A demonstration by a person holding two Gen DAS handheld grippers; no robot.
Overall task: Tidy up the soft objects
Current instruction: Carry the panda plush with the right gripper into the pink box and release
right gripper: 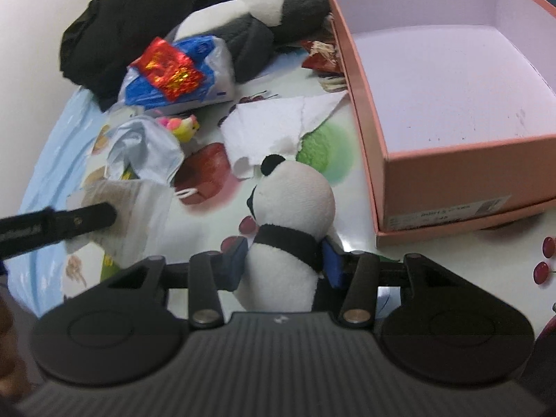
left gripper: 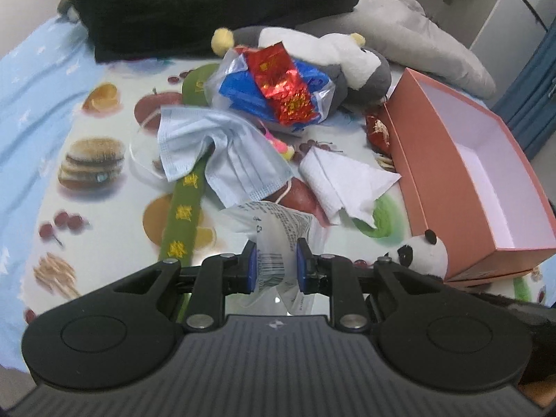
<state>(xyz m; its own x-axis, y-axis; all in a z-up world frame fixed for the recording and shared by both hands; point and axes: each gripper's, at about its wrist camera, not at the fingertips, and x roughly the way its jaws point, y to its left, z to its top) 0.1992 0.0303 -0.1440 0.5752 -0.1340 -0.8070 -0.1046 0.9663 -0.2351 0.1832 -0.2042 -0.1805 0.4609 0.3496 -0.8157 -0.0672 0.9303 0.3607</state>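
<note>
Panda plush (right gripper: 290, 229) clamped in my right hand-held gripper (right gripper: 286, 264), left hand-held gripper (left gripper: 277, 266) pinching a clear wrapper (left gripper: 278, 239); next I carry both to the pink box (right gripper: 451, 177).

Rocking matching black grippers (left gripper: 277, 266) (right gripper: 285, 260): blue pads (left gripper: 251, 267), ribbed grey bodies, round side discs, shiny silver pivot screws (left gripper: 199, 320).

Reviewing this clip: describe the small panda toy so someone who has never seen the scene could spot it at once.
Find the open pink box on the fruit-printed cloth. Just in front of its near left corner stands the panda toy, between the fingers of the right hand-held gripper. Unlike the bigger grey penguin plush behind, it is white with black ears and a black band.
</note>
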